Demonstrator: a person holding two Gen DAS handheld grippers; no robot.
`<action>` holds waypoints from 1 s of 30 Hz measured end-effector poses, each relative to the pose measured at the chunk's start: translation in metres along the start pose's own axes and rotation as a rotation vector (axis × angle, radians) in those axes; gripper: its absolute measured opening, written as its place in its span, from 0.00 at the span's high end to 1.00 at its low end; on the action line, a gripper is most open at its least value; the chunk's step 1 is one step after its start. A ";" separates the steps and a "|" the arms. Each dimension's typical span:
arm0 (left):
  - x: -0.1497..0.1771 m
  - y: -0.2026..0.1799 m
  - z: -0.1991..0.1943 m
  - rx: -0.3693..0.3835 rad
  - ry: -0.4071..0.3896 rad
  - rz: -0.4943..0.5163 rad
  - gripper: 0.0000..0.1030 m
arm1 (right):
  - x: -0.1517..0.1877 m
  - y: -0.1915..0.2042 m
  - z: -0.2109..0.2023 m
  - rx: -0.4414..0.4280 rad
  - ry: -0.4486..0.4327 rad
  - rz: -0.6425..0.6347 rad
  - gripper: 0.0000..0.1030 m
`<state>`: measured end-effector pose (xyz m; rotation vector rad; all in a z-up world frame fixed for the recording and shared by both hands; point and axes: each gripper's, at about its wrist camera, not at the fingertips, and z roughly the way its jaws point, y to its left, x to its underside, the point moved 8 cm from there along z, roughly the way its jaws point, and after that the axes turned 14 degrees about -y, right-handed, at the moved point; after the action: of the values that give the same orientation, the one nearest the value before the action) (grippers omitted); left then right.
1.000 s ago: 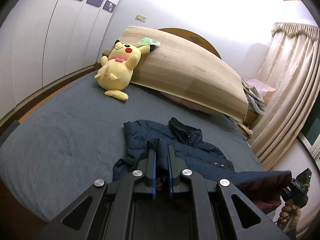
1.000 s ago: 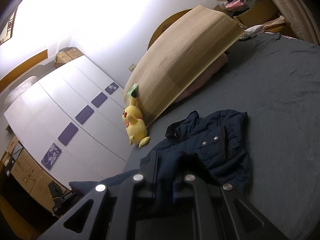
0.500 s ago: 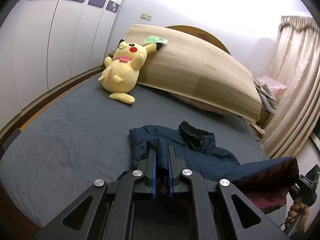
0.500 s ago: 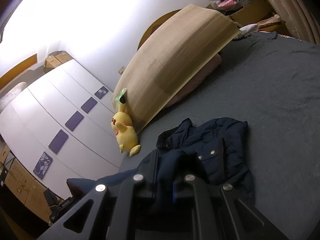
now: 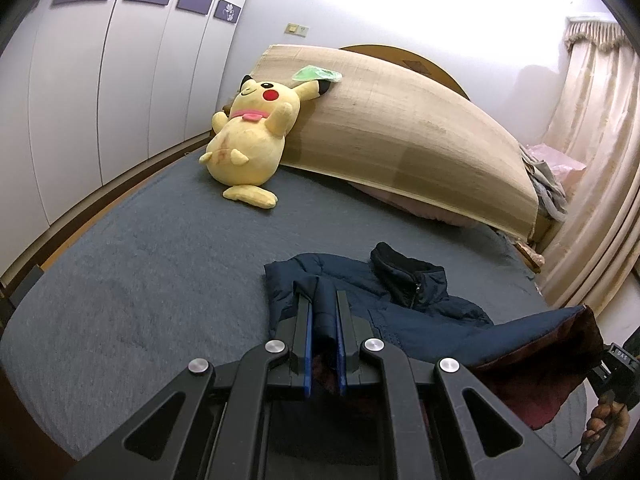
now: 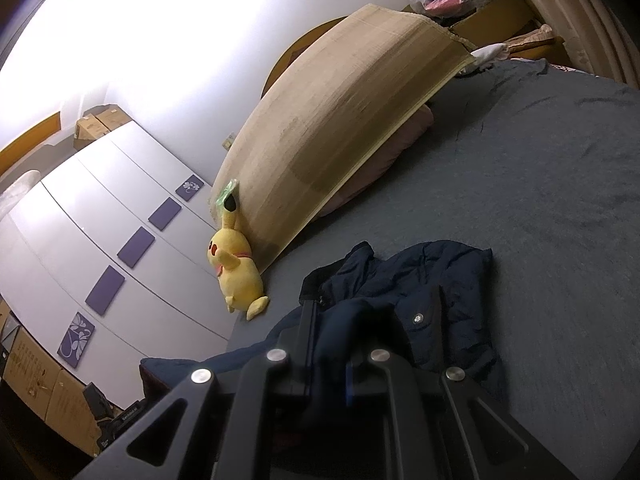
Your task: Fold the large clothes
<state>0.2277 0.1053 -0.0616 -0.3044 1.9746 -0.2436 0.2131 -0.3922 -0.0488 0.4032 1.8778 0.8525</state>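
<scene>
on the bed [image 5: 140, 280], each hand-held gripper [image 5: 323, 312] [image 6: 328, 344] clenches the jacket [image 5: 400, 312] hem mid-fold; next, i judge, lay it toward the collar [image 5: 408, 276].

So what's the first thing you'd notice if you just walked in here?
Probably the big yellow plush toy leaning on the tan mat at the head of the bed. Then the navy jacket lying nearer, its bottom edge pinched by the left gripper and right gripper.

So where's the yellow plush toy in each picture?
Left wrist view: the yellow plush toy sits upper left of centre.
Right wrist view: the plush toy sits left of centre, tilted.
Shared landmark: in both it leans on the tan mat.
</scene>
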 end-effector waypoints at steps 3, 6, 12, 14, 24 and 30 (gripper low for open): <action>0.000 0.001 0.006 -0.007 0.004 0.003 0.91 | -0.001 -0.001 0.005 0.005 0.002 0.001 0.89; 0.000 0.001 0.011 -0.012 0.007 0.007 0.91 | -0.002 -0.003 0.010 0.010 0.003 0.007 0.89; -0.002 0.000 0.027 -0.016 0.018 0.018 0.91 | -0.004 -0.007 0.020 0.022 0.005 0.014 0.89; -0.003 -0.001 0.033 -0.015 0.022 0.022 0.91 | -0.005 -0.009 0.023 0.026 0.005 0.017 0.89; -0.013 -0.011 0.063 -0.001 0.026 0.050 0.91 | -0.012 -0.011 0.038 0.045 -0.002 0.025 0.89; -0.016 -0.012 0.077 -0.001 0.032 0.060 0.91 | -0.018 -0.011 0.054 0.053 0.001 0.023 0.89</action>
<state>0.3052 0.0968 -0.0754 -0.2427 2.0124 -0.2103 0.2703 -0.3902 -0.0583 0.4578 1.9027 0.8192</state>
